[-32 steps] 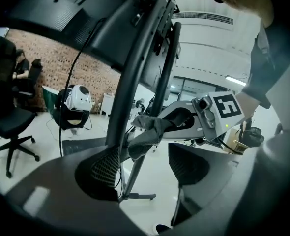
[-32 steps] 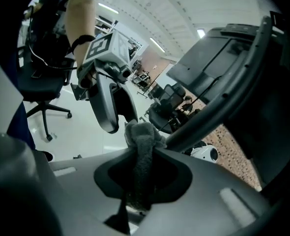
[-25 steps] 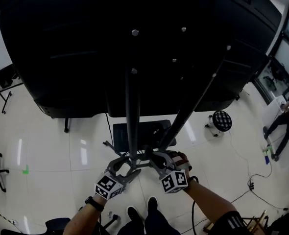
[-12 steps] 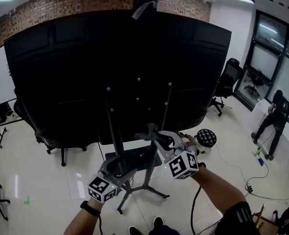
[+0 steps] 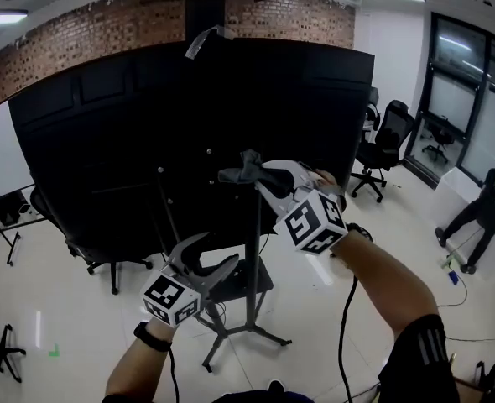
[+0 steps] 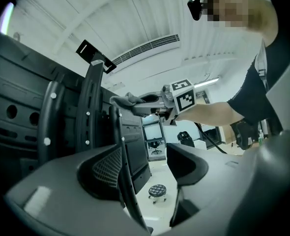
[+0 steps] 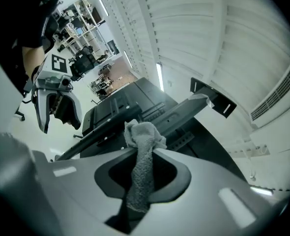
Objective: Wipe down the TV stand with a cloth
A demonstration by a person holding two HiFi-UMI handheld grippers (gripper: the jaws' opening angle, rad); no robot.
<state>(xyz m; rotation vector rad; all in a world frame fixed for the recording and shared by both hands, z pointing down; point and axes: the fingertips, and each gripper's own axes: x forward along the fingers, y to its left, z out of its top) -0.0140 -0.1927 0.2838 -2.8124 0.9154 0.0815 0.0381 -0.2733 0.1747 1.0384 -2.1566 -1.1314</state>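
Note:
The TV stand is a pair of dark upright poles on a floor base, carrying a big black screen seen from behind. My right gripper is raised in front of the screen's back, beside the top of the right pole, and is shut on a grey cloth. In the right gripper view the cloth bunches out past the jaws of the right gripper. My left gripper hangs lower and open. A thin stand pole runs along the left jaw of the left gripper.
Black office chairs stand at the right and low on the left. A person stands far right near a cable on the glossy white floor. A brick wall rises behind the screen.
The head view has tilted up from the floor to the screen. My right gripper rose from the stand's base to the upper pole with the cloth. The left gripper stayed low.

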